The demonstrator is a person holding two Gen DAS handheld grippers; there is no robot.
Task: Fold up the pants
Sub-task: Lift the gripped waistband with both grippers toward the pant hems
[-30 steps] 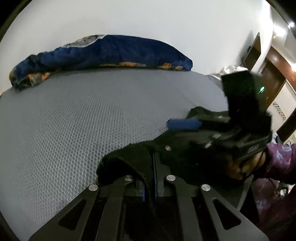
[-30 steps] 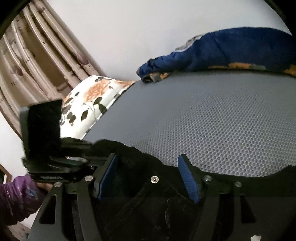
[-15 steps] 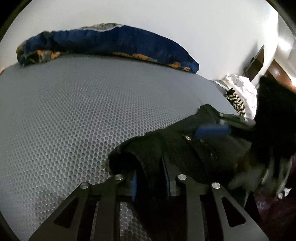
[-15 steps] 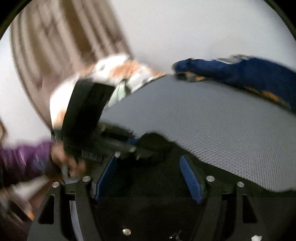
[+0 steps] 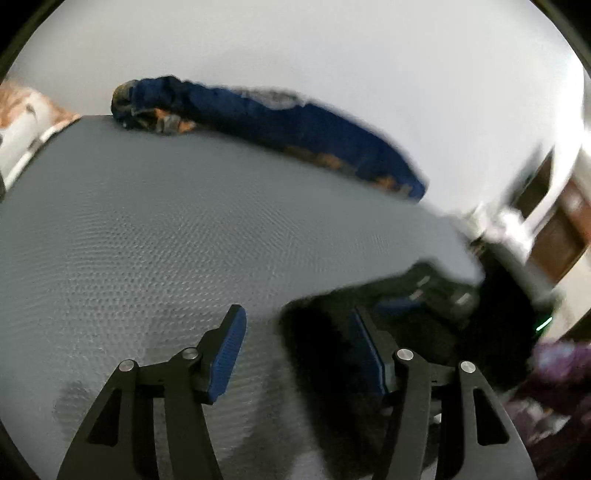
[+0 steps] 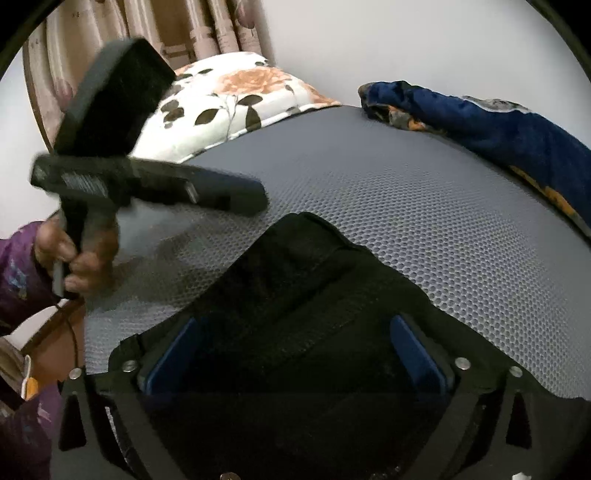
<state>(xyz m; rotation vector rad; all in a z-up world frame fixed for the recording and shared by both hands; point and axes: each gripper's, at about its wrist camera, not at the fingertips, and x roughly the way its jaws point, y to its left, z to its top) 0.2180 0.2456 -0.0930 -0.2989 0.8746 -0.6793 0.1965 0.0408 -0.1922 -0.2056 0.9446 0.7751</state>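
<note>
The black pants (image 6: 295,288) lie bunched on the grey mesh mattress (image 6: 388,192). In the right wrist view my right gripper (image 6: 295,354) is open, its blue pads wide apart with the pants fabric lying between and under them. My left gripper (image 5: 295,350) is open over the mattress, with the pants (image 5: 325,332) reaching past its right finger. The left gripper also shows in the right wrist view (image 6: 221,192), held up and to the left of the pants, clear of the fabric.
A rolled blue blanket (image 5: 295,122) lies along the far edge of the mattress by the white wall. A floral pillow (image 6: 229,96) sits at the far left corner before curtains (image 6: 207,22). A wooden door (image 5: 554,236) stands at right.
My left gripper has opened, let go of the pants edge and swung left and up off the fabric. My right gripper stays open over the pants, which now lie on the mattress.
</note>
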